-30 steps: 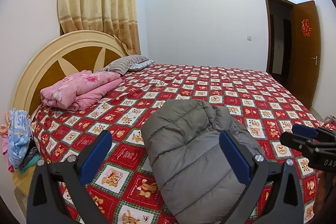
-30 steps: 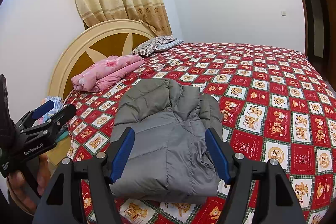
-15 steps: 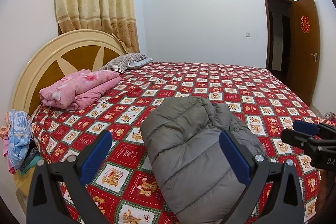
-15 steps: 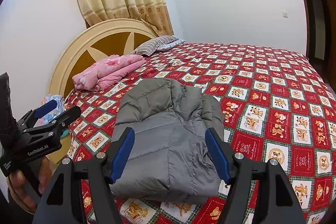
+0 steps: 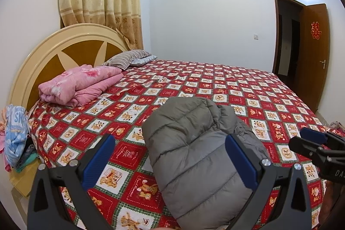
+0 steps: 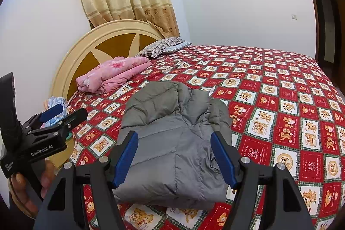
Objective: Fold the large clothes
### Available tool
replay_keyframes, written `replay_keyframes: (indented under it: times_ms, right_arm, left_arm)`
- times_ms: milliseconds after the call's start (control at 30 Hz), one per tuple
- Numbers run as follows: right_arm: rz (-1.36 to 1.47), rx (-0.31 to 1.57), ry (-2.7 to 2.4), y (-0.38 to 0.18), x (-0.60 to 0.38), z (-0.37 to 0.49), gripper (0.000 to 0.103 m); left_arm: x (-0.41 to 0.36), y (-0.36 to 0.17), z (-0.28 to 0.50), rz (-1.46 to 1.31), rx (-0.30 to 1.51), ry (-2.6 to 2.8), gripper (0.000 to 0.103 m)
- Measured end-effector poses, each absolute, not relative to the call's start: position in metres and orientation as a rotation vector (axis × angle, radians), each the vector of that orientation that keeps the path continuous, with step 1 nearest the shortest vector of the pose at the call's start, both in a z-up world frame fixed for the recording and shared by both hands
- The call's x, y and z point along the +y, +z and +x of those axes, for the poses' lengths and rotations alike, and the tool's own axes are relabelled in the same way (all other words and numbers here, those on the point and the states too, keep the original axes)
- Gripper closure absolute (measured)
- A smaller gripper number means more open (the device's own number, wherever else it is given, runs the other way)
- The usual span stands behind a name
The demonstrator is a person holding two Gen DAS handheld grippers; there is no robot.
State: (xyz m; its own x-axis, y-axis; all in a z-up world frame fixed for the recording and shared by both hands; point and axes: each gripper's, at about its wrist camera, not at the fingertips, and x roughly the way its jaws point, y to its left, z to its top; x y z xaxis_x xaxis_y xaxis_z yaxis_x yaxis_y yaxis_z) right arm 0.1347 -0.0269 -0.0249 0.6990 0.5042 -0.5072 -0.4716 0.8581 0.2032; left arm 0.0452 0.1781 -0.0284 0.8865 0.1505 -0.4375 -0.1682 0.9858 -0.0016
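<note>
A grey puffer jacket [image 5: 194, 143] lies folded into a compact bundle on the red patterned bedspread [image 5: 215, 83], near the bed's front edge. My left gripper [image 5: 170, 140] hovers over it, open, with nothing between its blue pads. In the right wrist view the same jacket [image 6: 172, 133] lies below my right gripper [image 6: 174, 135], which is also open and holds nothing. Each gripper shows in the other's view: the right gripper [image 5: 312, 143] at the right edge, the left gripper [image 6: 56, 118] at the left, held by a hand [image 6: 28, 191].
A folded pink quilt [image 5: 82, 85] and striped pillows [image 5: 127, 58] lie by the rounded headboard [image 5: 64, 46]. A heap of clothes [image 5: 15, 135] sits on a stand left of the bed. A brown door [image 5: 312, 53] stands open at the right.
</note>
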Motion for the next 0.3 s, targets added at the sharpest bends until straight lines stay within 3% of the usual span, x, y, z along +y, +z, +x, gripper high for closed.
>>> replay_keyframes:
  times_ms: [300]
  right_arm:
    - [0.059, 0.588, 0.549, -0.0279, -0.0291, 0.1342, 0.033]
  left_arm:
    - [0.1710, -0.0310, 0.0439, -0.002, 0.431, 0.183, 0.000]
